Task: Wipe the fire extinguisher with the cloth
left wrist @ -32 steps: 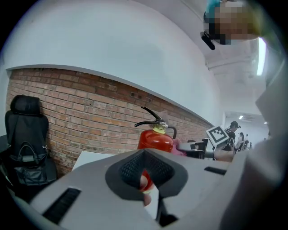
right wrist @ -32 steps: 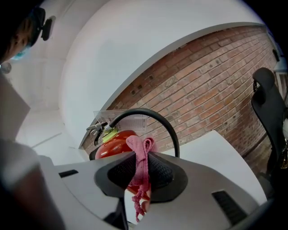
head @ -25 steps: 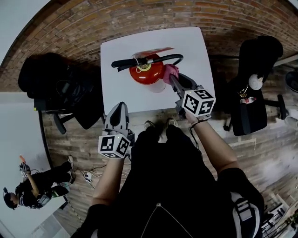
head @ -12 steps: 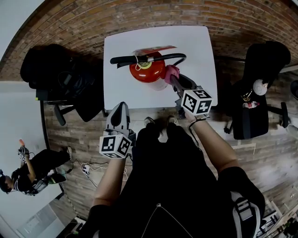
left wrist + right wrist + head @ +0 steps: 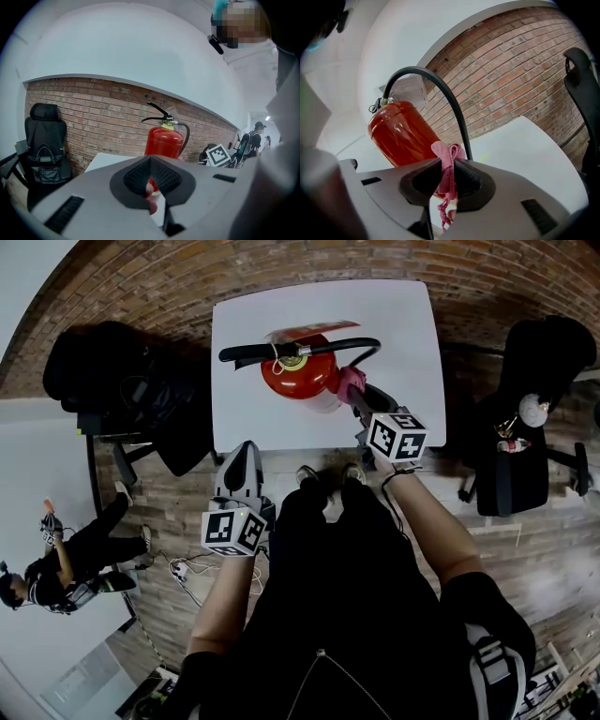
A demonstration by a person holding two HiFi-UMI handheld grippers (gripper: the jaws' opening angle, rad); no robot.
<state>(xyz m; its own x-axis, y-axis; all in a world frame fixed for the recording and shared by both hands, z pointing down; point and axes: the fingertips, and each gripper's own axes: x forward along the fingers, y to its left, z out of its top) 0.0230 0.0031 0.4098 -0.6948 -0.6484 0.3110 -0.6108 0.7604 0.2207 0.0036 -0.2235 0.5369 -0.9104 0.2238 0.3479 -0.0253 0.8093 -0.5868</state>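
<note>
- Red metal cylinder fire extinguisher (image 5: 298,374) upright on white square tabletop (image 5: 398,329). Long axis vertical, black lever handle (image 5: 251,353) and black rubber hose (image 5: 459,122) up top.
- Right tool (image 5: 354,397) clamped tight on bunched pink cloth (image 5: 349,381). In right gripper view, cloth (image 5: 446,161) pinched between both pads, tuft poking out front, frayed end hanging below.
- Key relation: extinguisher's red shell ahead and to left of right tool's tip, just beside cloth. Touching or a hair off, cannot tell.
- Hose arching down extinguisher's right side, right above cloth in right gripper view. Likely snag point on any upward sweep there.
- Left tool (image 5: 241,456) closed tip to tip, nothing in it. Well apart from extinguisher, back off tabletop's near edge, pointed roughly at extinguisher's body in left gripper view.
- Nearer to extinguisher by far: right tool, at its right-near flank.
- Judged step: getting cloth onto shell for a wiping pass. Most of shell probably left to do.
- Next move probably strokes along vertical axis, up and down shell, with light leftward pressure into extinguisher to keep cloth on curved surface.
- Risk: nothing steadying extinguisher, so a hard sideways push could rock or slide it.
</note>
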